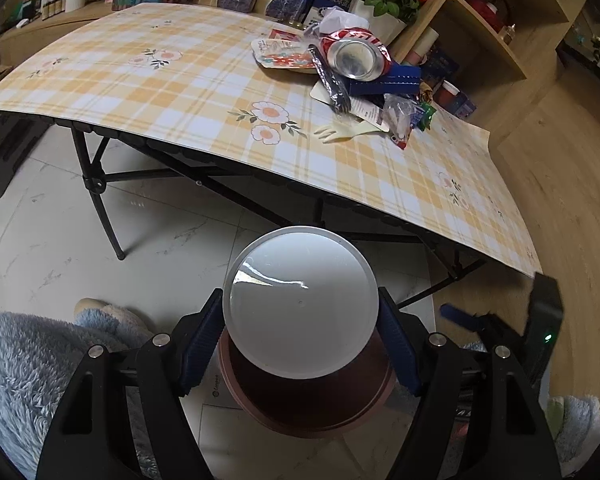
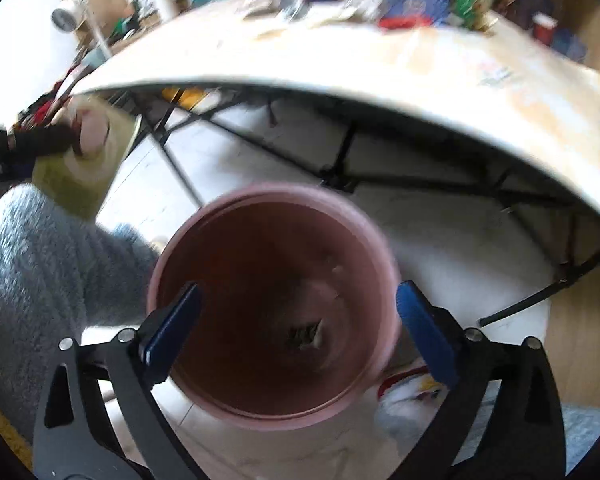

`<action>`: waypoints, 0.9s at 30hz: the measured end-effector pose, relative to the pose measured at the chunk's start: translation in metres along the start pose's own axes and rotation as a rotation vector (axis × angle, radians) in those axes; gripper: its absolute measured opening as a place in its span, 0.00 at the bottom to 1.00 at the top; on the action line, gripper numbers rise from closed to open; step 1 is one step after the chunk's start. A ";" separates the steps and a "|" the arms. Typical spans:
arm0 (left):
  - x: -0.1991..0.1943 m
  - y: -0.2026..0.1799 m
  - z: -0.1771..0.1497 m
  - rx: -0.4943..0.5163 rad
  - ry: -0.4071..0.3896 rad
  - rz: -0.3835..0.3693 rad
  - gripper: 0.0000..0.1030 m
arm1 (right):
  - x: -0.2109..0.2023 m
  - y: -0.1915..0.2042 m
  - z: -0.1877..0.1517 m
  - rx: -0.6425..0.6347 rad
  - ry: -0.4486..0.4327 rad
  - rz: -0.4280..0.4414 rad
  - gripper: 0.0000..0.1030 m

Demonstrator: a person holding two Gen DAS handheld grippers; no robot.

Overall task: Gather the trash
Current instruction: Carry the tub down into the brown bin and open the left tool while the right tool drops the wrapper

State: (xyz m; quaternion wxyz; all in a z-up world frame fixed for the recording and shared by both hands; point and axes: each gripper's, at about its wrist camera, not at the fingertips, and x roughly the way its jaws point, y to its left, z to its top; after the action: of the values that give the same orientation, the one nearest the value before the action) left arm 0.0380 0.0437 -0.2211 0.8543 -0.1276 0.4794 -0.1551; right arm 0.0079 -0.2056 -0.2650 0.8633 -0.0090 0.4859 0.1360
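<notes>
Left gripper [image 1: 302, 330]: we clamp a round white plastic cup [image 1: 300, 304] between both blue pads.
Right gripper [image 2: 298, 334]: our fingers gape wide, holding nothing.
Bin: the brown round plastic bin [image 2: 274, 304] sits on the floor directly beneath both grippers.
Trash: a heap with a crushed red can [image 1: 356, 56] at two o'clock on the yellow checked tablecloth [image 1: 180, 92].

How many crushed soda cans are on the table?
1. A crushed can lies atop the trash pile at the table's far right; others may be buried beneath.

The bin [image 2: 274, 304] mouth looks unobstructed, though blurred; the table edge [image 2: 340, 92] overhangs just beyond it.
</notes>
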 end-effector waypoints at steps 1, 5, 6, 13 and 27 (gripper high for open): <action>0.000 -0.002 -0.001 0.006 -0.001 -0.002 0.70 | -0.006 -0.004 0.001 0.013 -0.027 -0.017 0.94; 0.001 -0.009 -0.004 0.036 0.006 -0.004 0.70 | -0.041 -0.020 0.004 0.082 -0.181 -0.101 0.94; 0.002 -0.010 -0.005 0.043 0.009 -0.001 0.70 | -0.047 -0.023 0.005 0.094 -0.211 -0.124 0.94; 0.041 -0.037 -0.021 0.194 0.091 0.061 0.70 | -0.076 -0.045 0.006 0.186 -0.346 -0.249 0.94; 0.153 -0.048 -0.043 0.268 0.353 0.095 0.70 | -0.081 -0.056 -0.001 0.219 -0.336 -0.310 0.94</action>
State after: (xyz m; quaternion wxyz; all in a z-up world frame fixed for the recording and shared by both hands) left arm 0.0693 -0.0623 -0.3447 0.7727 0.0389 0.6021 -0.1970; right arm -0.0191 -0.2783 -0.2044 0.9383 0.0330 0.3403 -0.0522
